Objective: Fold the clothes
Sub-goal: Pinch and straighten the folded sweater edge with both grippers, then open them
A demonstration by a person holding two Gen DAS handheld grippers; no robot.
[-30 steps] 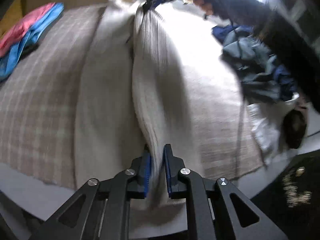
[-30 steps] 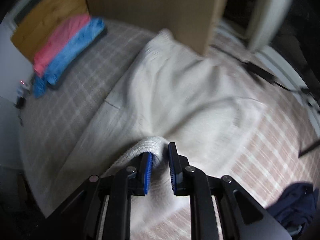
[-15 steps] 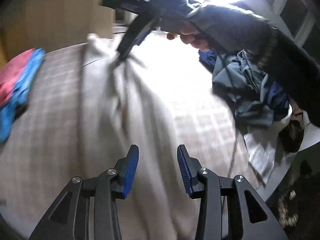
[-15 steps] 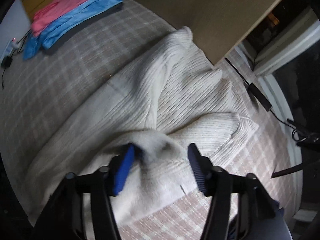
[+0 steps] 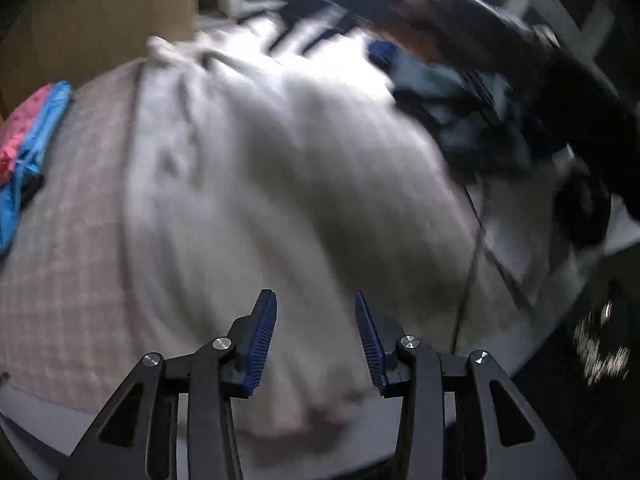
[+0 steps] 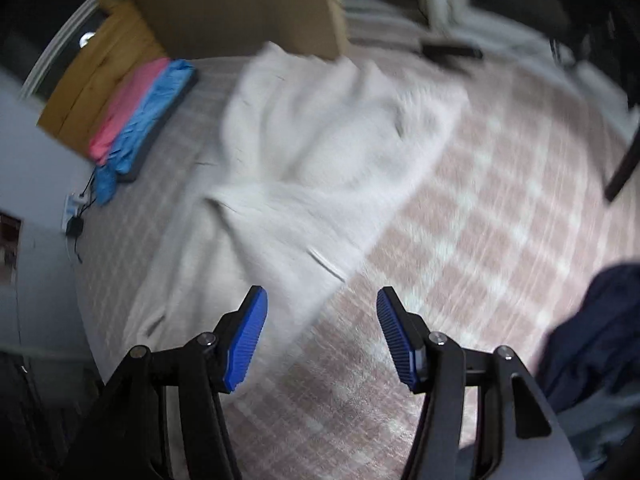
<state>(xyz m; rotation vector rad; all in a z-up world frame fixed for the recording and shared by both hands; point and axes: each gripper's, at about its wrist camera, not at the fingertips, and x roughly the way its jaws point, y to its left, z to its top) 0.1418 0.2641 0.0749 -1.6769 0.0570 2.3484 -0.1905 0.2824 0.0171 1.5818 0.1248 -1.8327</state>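
**Lying loose on the bed: cream sweater, both grippers released**

Hovering over the near edge of the cream sweater (image 5: 280, 184), the left gripper (image 5: 316, 336) had its blue pads (image 5: 262, 344) spread wide with nothing between them. Sweater fabric filled the view beneath the gap, but contact could not be judged through the motion blur.

The right gripper (image 6: 320, 332) was likewise spread and empty. It sat above the checked bedcover (image 6: 500, 208), just to the right of the sweater's near edge; only its left pad overlapped the cream fabric in view.

The sweater (image 6: 312, 152) lay rumpled on the bed, running from the near edge toward the far side, where it ended close to a brown board (image 6: 240, 4). Folds and creases were visible across its upper part.

A stack of pink and blue folded clothes (image 6: 136, 112) rested at the far left of the bedcover, well apart from the sweater. A heap of dark blue clothing (image 5: 460, 120) lay at the right of the bed, also seen at the near right in the right wrist view (image 6: 592, 336).

A dark sleeve (image 5: 560, 80) crossed the upper right of the left wrist view, heavily blurred.
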